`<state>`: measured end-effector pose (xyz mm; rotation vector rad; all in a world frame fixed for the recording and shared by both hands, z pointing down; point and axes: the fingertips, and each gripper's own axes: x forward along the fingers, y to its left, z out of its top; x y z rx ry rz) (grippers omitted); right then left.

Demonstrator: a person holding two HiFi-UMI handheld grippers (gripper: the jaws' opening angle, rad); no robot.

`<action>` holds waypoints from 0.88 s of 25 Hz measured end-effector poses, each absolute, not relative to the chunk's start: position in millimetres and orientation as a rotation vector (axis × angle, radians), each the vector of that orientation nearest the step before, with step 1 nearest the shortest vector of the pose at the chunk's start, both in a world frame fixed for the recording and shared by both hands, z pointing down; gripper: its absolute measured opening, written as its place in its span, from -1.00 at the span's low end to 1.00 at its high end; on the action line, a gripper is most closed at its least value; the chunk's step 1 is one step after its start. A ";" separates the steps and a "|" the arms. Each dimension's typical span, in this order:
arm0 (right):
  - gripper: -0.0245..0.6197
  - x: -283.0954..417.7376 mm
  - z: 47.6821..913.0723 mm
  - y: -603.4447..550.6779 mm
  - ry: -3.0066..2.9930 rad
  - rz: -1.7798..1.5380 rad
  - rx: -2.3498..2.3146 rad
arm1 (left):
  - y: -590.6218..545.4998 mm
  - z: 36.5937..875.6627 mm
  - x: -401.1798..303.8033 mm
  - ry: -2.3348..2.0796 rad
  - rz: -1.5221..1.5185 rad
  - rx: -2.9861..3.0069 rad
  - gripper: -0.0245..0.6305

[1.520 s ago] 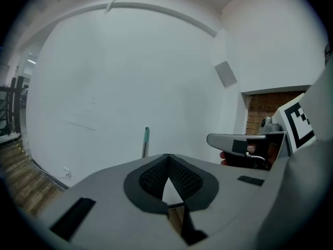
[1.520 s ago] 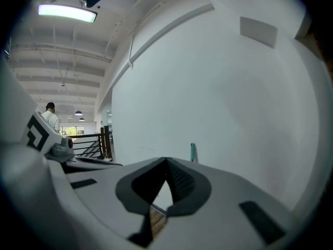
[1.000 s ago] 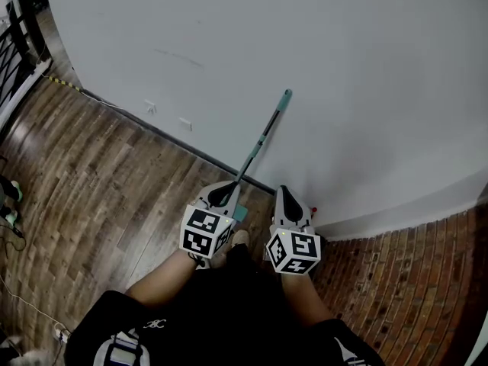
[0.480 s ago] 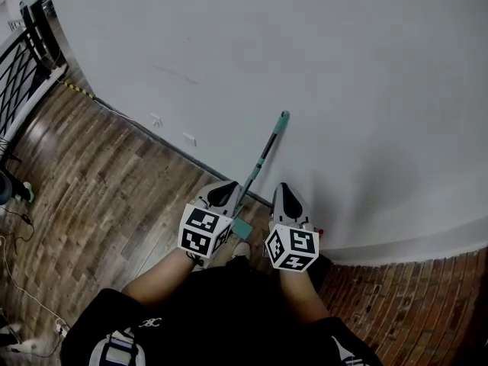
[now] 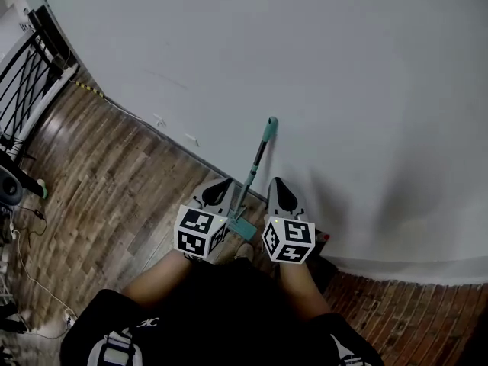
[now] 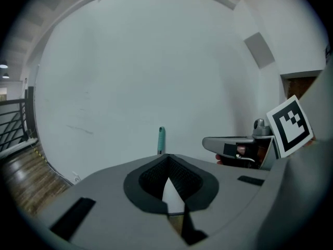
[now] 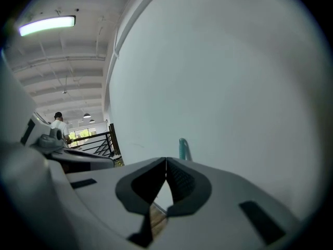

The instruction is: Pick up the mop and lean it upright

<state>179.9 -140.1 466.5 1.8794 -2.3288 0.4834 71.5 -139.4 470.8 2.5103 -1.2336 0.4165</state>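
Both grippers have been shifted sideways along the wall (image 5: 343, 90); the mop (image 5: 255, 158) is now framed between them. Left gripper (image 5: 221, 183) and right gripper (image 5: 276, 183): jaws pressed together, nothing held. The mop is leaned upright against the wall, head on the wooden floor (image 5: 114, 174).

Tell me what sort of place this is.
Probably an indoor hall or landing in a large building: a tall, plain white wall, a wood-plank floor, a black metal railing at the edge, and a strip light on a high ceiling.
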 end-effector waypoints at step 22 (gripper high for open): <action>-0.63 183.9 506.6 -254.0 -2.086 0.466 2.000 | -197.9 478.7 41.9 -1.172 0.387 2.507 -0.93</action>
